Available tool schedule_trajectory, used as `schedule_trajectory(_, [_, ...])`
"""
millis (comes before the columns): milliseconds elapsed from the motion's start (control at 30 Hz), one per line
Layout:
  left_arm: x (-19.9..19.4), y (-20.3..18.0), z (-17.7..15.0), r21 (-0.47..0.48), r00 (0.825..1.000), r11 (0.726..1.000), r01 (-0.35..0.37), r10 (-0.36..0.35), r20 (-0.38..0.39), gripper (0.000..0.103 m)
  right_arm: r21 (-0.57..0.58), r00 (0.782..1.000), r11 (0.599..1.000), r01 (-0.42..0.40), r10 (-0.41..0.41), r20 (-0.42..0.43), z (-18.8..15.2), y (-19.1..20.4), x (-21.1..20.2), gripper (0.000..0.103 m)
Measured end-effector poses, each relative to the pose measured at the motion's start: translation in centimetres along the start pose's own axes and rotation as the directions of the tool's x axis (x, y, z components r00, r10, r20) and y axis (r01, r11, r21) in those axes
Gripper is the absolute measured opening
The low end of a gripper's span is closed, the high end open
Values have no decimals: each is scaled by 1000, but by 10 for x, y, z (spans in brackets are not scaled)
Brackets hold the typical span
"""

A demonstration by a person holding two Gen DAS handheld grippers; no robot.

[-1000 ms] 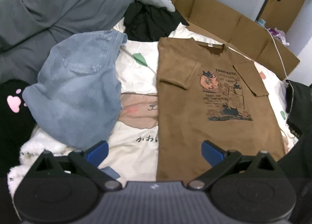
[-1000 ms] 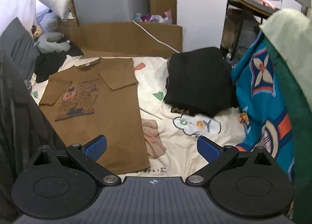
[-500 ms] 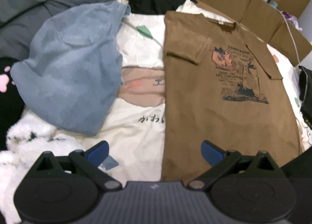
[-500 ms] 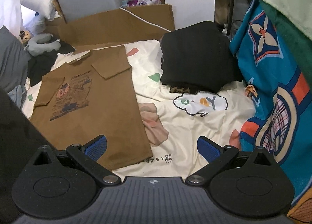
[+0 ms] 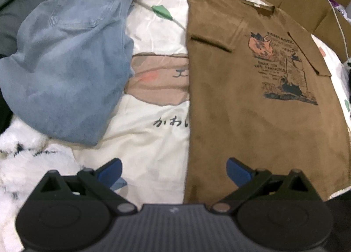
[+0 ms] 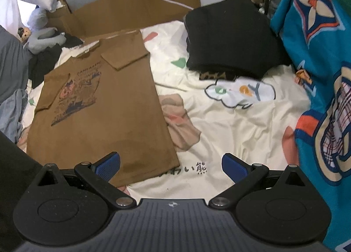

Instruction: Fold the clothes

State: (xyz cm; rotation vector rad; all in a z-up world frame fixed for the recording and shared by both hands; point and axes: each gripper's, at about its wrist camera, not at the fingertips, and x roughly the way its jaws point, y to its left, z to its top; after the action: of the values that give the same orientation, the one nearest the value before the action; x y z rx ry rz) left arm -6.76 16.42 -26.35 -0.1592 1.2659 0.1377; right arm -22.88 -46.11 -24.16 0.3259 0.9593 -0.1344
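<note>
Hovering wide open and empty over the hem corners of the brown T-shirt point(image 5: 252, 102) lying flat on the bed sheet point(image 6: 230, 124) with sleeves folded in, the left gripper point(image 5: 173, 169) and right gripper point(image 6: 171, 164) look poised for the lengthwise fold — next, pinch each corner.

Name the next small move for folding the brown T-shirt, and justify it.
Probably lower both open grippers, left and right, onto the bottom hem of the T-shirt: it lies flat, sleeves already folded in, and nothing is gripped yet.
</note>
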Motion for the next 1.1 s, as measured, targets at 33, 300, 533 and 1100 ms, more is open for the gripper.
schedule_trajectory(33, [3, 1, 0, 2, 1000, 1000, -3, 3, -7, 102, -7, 1000, 1000, 3, -3, -4, -1, 0, 3, 102])
schedule_trajectory(300, [18, 8, -4, 19, 998, 999, -47, 47, -52, 102, 24, 999, 999, -45, 46, -24, -1, -14, 34, 85])
schedule_trajectory(533, [32, 8, -7, -9, 993, 997, -74, 73, -88, 102, -41, 990, 992, -118, 115, -85, 1, -2, 78, 65])
schedule_trajectory(1100, [36, 5, -7, -17, 991, 996, -82, 80, -106, 102, 27, 970, 988, -153, 156, -189, 13, -23, 159, 18])
